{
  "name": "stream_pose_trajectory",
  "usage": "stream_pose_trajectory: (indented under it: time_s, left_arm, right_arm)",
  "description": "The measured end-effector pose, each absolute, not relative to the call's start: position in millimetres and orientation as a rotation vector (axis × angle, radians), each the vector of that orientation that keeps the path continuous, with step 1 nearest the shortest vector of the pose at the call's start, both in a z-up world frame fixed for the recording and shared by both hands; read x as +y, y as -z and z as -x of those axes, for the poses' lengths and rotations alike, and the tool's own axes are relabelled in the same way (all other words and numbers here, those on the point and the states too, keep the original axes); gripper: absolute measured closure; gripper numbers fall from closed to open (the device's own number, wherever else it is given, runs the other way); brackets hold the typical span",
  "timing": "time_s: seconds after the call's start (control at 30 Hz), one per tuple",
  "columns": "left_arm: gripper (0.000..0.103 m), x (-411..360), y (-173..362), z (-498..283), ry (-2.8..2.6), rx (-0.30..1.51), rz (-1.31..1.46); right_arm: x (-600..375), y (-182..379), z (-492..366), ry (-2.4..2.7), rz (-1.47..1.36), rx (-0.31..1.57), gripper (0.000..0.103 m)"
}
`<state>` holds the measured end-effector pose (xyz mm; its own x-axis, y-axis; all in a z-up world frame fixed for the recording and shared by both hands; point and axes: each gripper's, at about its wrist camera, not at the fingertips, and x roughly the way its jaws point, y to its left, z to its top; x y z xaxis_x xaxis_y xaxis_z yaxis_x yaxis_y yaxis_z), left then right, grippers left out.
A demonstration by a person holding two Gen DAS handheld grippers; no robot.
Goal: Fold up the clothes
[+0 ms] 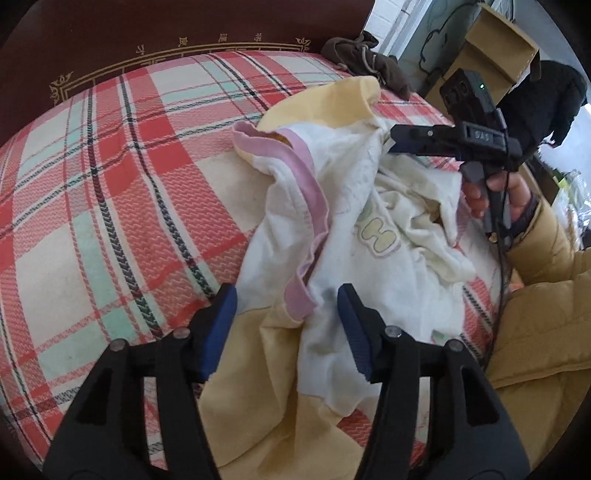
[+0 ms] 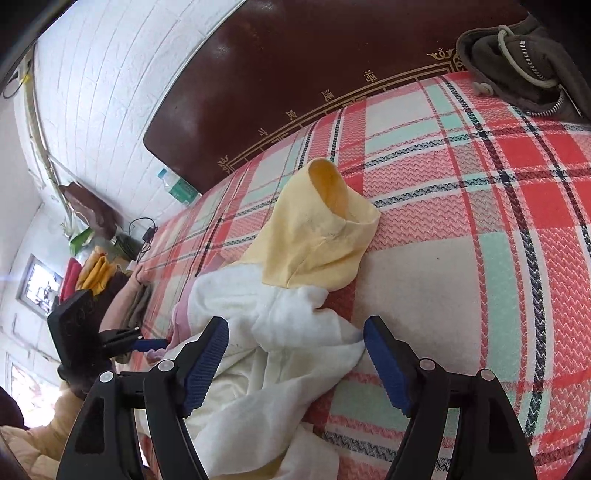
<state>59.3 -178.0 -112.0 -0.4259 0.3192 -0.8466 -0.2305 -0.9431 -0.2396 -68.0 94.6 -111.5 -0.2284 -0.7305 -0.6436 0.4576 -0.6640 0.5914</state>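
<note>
A small white and pale-yellow garment [image 1: 354, 229] with a pink neckband [image 1: 314, 206] lies crumpled on the plaid bed cover [image 1: 110, 177]. My left gripper [image 1: 288, 325] is open, its blue pads either side of the garment's near edge, above the pink band's end. My right gripper [image 2: 295, 362] is open over the white part of the garment [image 2: 273, 321]; a yellow sleeve [image 2: 317, 229] stretches away beyond it. The right gripper also shows in the left wrist view [image 1: 395, 140], at the garment's far side. The left gripper shows in the right wrist view [image 2: 155, 345], low at the left.
A dark brown headboard [image 1: 184, 29] with gold trim stands behind the bed. A dark brown jacket [image 2: 517, 62] lies at the bed's far corner. Cardboard boxes [image 1: 495, 48] stand beyond the bed. Folded clothes [image 2: 92, 273] and a cable sit by the white wall [image 2: 103, 92].
</note>
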Motion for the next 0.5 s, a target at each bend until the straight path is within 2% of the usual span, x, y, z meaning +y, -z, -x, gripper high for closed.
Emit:
stream_pose_trajectory:
  time_s: [0.03,0.07,0.17,0.33,0.5]
  left_arm:
    - [0.055,-180.3,113.0,-58.4,-2.405,-0.132,1.46]
    - [0.067,-183.0,113.7,-57.4,-2.403,-0.148,1.461]
    - [0.078,-192.1,110.3,-58.2,-2.381,-0.254,1.423]
    - [0.084,-210.6,106.7,-61.1,-2.341,-0.464,1.37]
    - [0.084,-207.7,119.2,-54.8,-2.366,-0.416,1.448]
  right_arm:
    - [94.3,112.1,67.7,1.962,-1.241,-0.359,0.024]
    - [94.2,112.8,67.5,1.958,-1.241,-0.364,0.024]
    - [94.2,113.1,67.0,1.955,-1.24,-0.37,0.023]
    - [93.7,112.9,67.3,1.952,-1.238,-0.359,0.023]
    - [86.3,95.7,61.3,1.996,-1.154,-0.269,0.023]
